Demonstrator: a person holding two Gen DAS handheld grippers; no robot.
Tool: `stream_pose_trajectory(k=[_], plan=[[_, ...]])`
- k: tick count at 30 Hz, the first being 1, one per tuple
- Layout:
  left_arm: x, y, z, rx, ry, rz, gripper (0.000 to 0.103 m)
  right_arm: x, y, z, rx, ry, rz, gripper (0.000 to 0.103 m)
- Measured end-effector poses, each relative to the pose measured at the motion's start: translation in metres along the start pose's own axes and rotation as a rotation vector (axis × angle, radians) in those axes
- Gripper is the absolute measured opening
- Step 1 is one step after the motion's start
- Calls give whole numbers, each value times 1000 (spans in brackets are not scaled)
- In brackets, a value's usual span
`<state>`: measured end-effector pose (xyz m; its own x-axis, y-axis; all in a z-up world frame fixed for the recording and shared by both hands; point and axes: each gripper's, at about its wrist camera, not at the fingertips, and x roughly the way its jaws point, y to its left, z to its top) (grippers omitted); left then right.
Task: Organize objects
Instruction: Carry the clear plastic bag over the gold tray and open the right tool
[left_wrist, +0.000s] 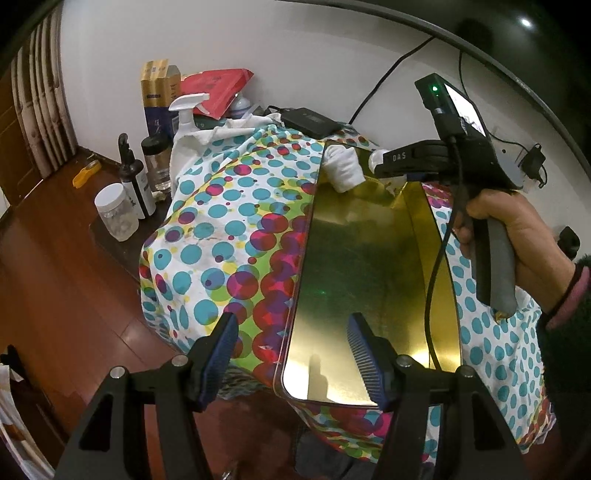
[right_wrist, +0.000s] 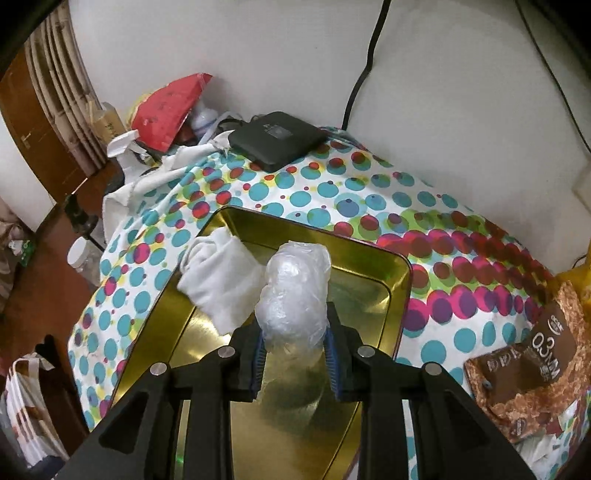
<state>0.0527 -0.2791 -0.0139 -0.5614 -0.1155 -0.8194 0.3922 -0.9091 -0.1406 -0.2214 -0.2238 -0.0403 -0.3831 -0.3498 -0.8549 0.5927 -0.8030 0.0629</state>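
A gold metal tray (left_wrist: 369, 258) lies on a table under a dotted cloth (left_wrist: 229, 221). A folded white cloth (left_wrist: 343, 168) lies in the tray's far left corner; it also shows in the right wrist view (right_wrist: 221, 280). My right gripper (right_wrist: 293, 354) is shut on a crumpled clear plastic bundle (right_wrist: 295, 291) and holds it above the tray (right_wrist: 369, 266). The same gripper shows in the left wrist view (left_wrist: 380, 162), over the tray's far end. My left gripper (left_wrist: 295, 343) is open and empty over the tray's near left edge.
A black hard drive (right_wrist: 277, 138), a red bag (right_wrist: 166, 110) and a spray bottle (left_wrist: 186, 110) sit at the table's back. Bottles and a jar (left_wrist: 116, 212) stand on a low stand at left. A brown packet (right_wrist: 532, 373) lies at right.
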Motion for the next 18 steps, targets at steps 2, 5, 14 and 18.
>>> stream_pose_trajectory(k=[2, 5, 14, 18], plan=[[3, 1, 0, -4, 4, -2, 63, 6, -1, 2, 6, 10, -7, 26], [5, 1, -1, -7, 13, 0, 63, 10, -1, 4, 9, 11, -9, 29], [6, -2, -2, -17, 28, 2, 63, -7, -3, -4, 28, 0, 29, 48], [0, -11, -3, 1, 9, 4, 63, -43, -6, -19, -7, -58, 31, 49]])
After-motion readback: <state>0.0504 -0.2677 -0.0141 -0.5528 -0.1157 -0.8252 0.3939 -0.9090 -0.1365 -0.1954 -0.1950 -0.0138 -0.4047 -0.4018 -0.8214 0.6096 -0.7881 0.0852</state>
